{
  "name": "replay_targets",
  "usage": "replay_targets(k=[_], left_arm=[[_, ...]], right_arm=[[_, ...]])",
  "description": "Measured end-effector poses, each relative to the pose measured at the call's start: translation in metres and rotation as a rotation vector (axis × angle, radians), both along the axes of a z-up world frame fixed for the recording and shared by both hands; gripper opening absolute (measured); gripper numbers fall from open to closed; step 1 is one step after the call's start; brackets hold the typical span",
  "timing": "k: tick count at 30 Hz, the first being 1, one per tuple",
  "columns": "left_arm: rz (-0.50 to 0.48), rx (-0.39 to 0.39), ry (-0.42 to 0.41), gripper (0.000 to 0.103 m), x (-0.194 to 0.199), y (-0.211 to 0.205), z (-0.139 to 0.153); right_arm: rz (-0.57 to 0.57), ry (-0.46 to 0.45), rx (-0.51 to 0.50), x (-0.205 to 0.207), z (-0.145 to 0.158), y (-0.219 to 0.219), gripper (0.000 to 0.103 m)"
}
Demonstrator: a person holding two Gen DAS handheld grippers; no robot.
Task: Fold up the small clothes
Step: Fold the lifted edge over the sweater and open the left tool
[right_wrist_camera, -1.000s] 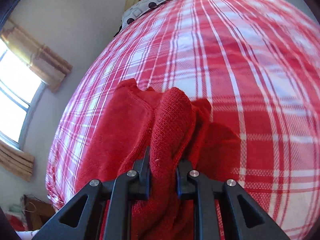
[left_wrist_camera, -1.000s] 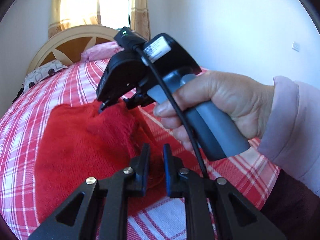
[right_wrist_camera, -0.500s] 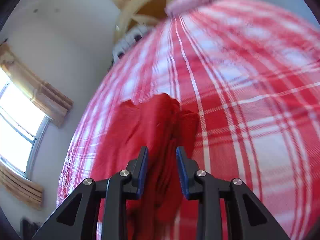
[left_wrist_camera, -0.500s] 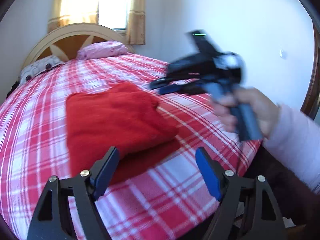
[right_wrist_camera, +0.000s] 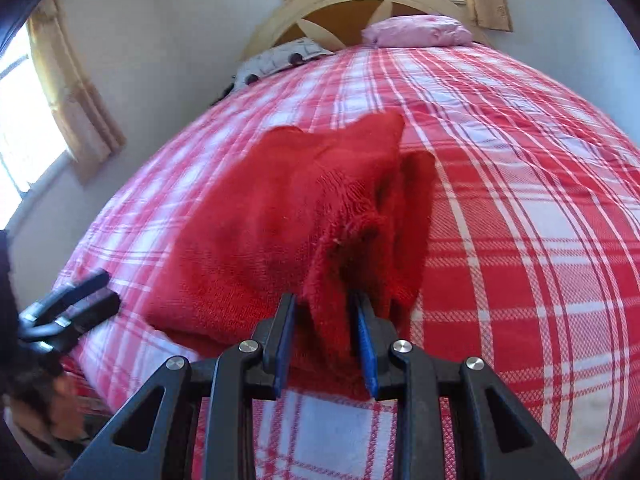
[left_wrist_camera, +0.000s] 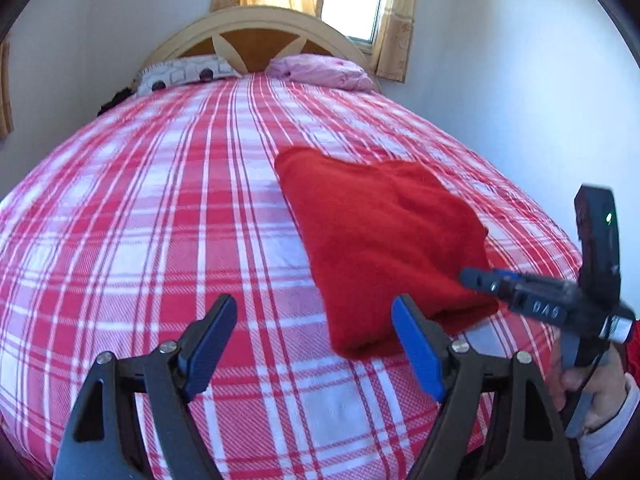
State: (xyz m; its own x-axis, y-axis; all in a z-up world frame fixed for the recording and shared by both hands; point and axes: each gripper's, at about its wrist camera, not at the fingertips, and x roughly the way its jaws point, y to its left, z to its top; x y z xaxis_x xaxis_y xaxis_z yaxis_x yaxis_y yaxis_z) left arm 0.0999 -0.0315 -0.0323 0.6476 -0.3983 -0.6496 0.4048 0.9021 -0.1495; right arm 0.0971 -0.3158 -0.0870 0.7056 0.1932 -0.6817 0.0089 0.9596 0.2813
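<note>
A folded red knit garment (left_wrist_camera: 384,236) lies on the red and white plaid bedspread (left_wrist_camera: 160,220), right of centre in the left wrist view. My left gripper (left_wrist_camera: 316,340) is open and empty, held above the bed just short of the garment's near edge. My right gripper (right_wrist_camera: 326,340) is narrowly closed on the garment's near right edge (right_wrist_camera: 332,308), which bunches up between the fingers. It also shows in the left wrist view (left_wrist_camera: 480,278) at the garment's right side. In the right wrist view the garment (right_wrist_camera: 288,216) fills the centre.
A wooden headboard (left_wrist_camera: 256,36) with a patterned pillow (left_wrist_camera: 180,74) and a pink pillow (left_wrist_camera: 320,72) stands at the far end. White walls lie close on the right. The bed's near edge runs along the bottom. My left gripper shows at the lower left in the right wrist view (right_wrist_camera: 68,300).
My left gripper let go of the garment, opened wide and drew back. My right gripper swung round from the far side to the garment's right edge, still holding fabric. The garment now lies folded.
</note>
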Motion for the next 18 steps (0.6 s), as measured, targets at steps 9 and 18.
replay_targets(k=[9, 18], left_arm=[[-0.003, 0.005, 0.005, 0.082, 0.035, 0.001, -0.002], [-0.003, 0.101, 0.013, 0.082, 0.060, -0.026, -0.018]], right_arm=[[0.057, 0.052, 0.361, -0.019, -0.012, -0.008, 0.005], [-0.032, 0.076, 0.518, -0.037, -0.043, -0.047, 0.004]])
